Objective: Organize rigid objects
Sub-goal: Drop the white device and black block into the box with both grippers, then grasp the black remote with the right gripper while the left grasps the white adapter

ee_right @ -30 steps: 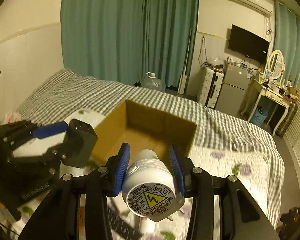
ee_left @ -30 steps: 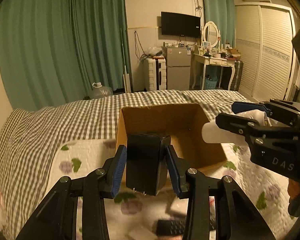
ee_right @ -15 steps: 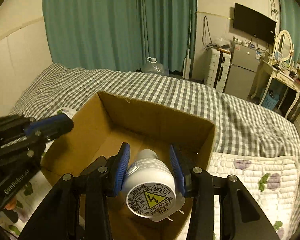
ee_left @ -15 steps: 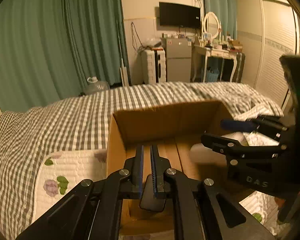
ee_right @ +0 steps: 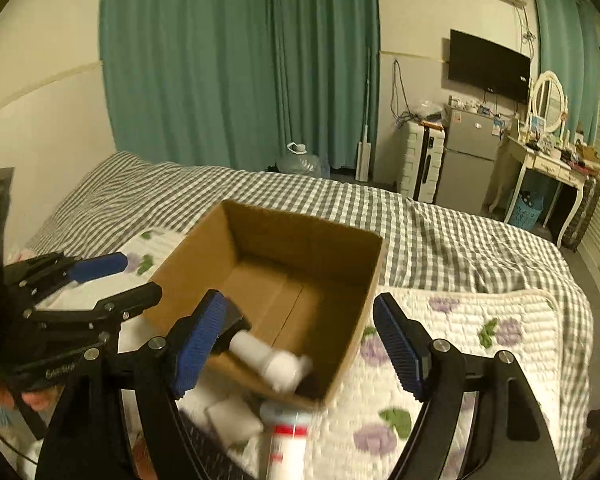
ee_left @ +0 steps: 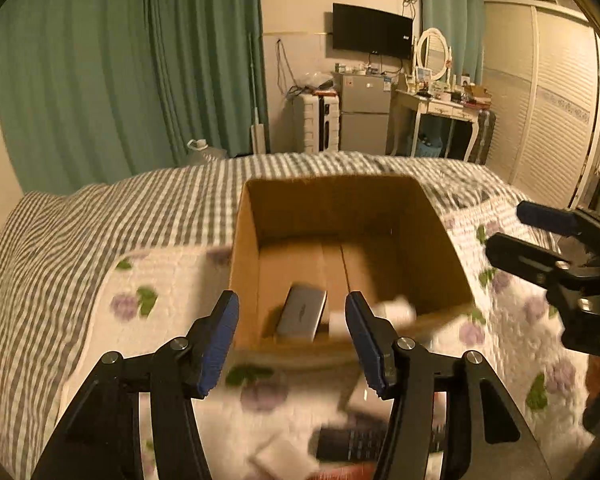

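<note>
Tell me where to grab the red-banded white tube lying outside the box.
Grip the white tube across its body at the red band, from above, probably with the right gripper. It lies flat on the quilt, one end by the cardboard box, so jaws straddle its long sides.

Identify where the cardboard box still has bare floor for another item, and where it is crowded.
Bare floor: the far half of the cardboard box, up to its back wall. Crowded: the near end, holding the grey device and white plug, and the quilt before the box.
</note>
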Motion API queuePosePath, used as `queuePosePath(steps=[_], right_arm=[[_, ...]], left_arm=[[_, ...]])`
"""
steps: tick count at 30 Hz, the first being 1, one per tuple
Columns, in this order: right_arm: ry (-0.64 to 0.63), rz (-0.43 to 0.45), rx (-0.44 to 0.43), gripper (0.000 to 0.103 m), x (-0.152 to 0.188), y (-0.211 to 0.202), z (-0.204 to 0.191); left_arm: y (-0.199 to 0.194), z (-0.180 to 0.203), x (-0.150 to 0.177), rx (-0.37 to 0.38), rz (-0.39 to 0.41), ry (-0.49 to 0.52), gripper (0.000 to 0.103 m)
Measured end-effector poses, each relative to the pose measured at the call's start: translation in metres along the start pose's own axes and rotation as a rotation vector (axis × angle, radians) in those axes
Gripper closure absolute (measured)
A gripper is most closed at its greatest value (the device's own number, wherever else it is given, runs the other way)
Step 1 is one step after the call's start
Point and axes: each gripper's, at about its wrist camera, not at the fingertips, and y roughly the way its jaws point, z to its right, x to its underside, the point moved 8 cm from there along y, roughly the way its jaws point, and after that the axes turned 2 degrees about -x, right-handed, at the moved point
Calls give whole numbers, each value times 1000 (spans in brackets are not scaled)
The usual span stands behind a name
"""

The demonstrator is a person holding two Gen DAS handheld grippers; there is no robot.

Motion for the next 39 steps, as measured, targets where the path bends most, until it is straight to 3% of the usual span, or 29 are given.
queuePosePath(steps=[7, 10, 16, 22, 29, 34, 39], right_arm=[[-37, -57, -58, 27, 55, -24, -30], [-33, -125, -83, 27, 91, -10, -44], [-92, -267, -73, 27, 149, 25, -60], [-88, -312, -84, 27, 164, 41, -63], [-66, -347, -99, 27, 169, 47, -59], [-68, -353, -98, 27, 169, 47, -60], [-80, -363, -108, 27, 173, 50, -63]], left_arm=[[-15, -8, 62, -30, -59, -2, 45], [-8, -14, 90, -40, -90, -26, 45], [30, -22, 136, -46, -227, -72, 45], [60, -17, 159, 13, -332, -120, 45], [76, -7, 158, 6, -318, -90, 49], [65, 1, 156, 38, -312, -67, 58], [42, 3, 152, 52, -275, -59, 59]])
